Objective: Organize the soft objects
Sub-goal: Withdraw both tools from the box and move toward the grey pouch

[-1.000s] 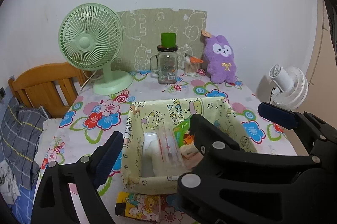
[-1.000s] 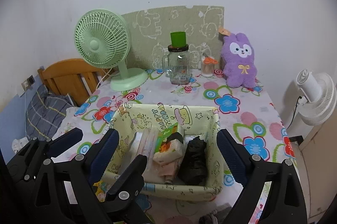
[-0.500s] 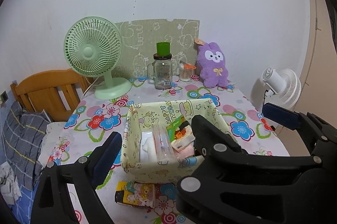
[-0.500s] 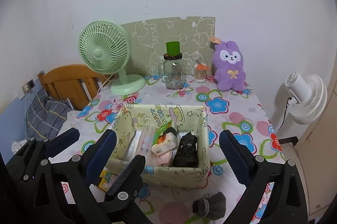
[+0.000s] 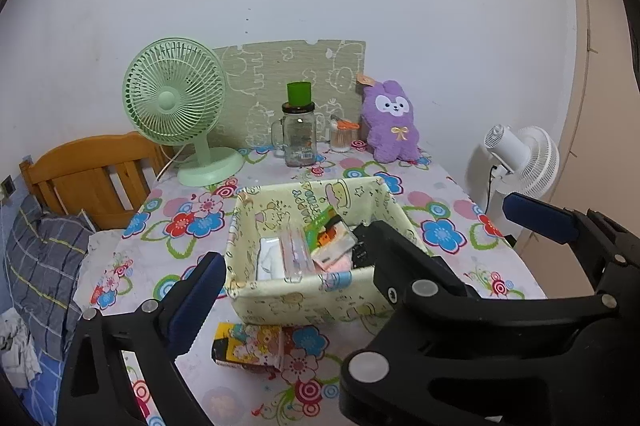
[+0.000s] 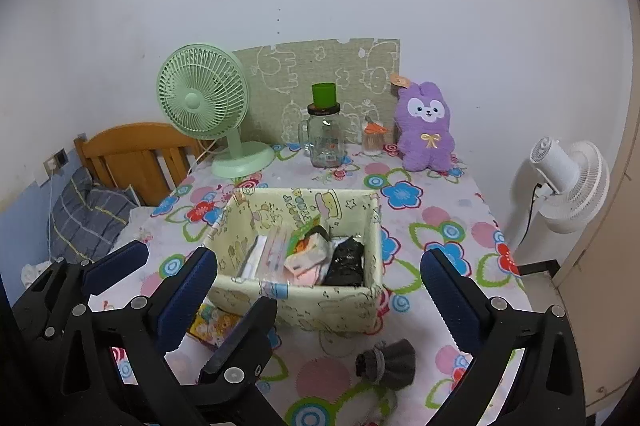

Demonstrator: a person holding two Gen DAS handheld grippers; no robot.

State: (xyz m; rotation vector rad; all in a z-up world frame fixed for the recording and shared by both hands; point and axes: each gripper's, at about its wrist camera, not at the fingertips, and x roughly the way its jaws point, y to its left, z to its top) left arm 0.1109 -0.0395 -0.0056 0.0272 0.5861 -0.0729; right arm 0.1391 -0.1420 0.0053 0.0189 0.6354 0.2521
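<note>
A pale yellow cartoon-print fabric basket (image 5: 316,292) (image 6: 298,300) sits mid-table. It holds a black bundle (image 6: 346,260), pink and white packets (image 6: 306,262) and a clear case (image 5: 296,256). A rolled grey sock (image 6: 386,360) lies on the cloth in front of the basket, to its right. A purple bunny plush (image 5: 390,127) (image 6: 426,125) leans on the back wall. My left gripper (image 5: 320,278) and right gripper (image 6: 318,262) hover side by side before the basket. Both sets of jaws are opening, with nothing held. The right gripper's black finger hides part of the left wrist view.
A colourful flat packet (image 5: 248,344) lies just before the basket. At the back stand a green desk fan (image 6: 202,105), a glass mug (image 6: 326,141) topped by a green cup, and a small jar (image 6: 372,139). A white fan (image 6: 568,177) stands right of the table, a wooden headboard (image 6: 136,153) left.
Both grippers have drawn back and slightly up from the basket, which looks smaller now. The grey sock has come into the right wrist view. Both jaws stand a little wider.
</note>
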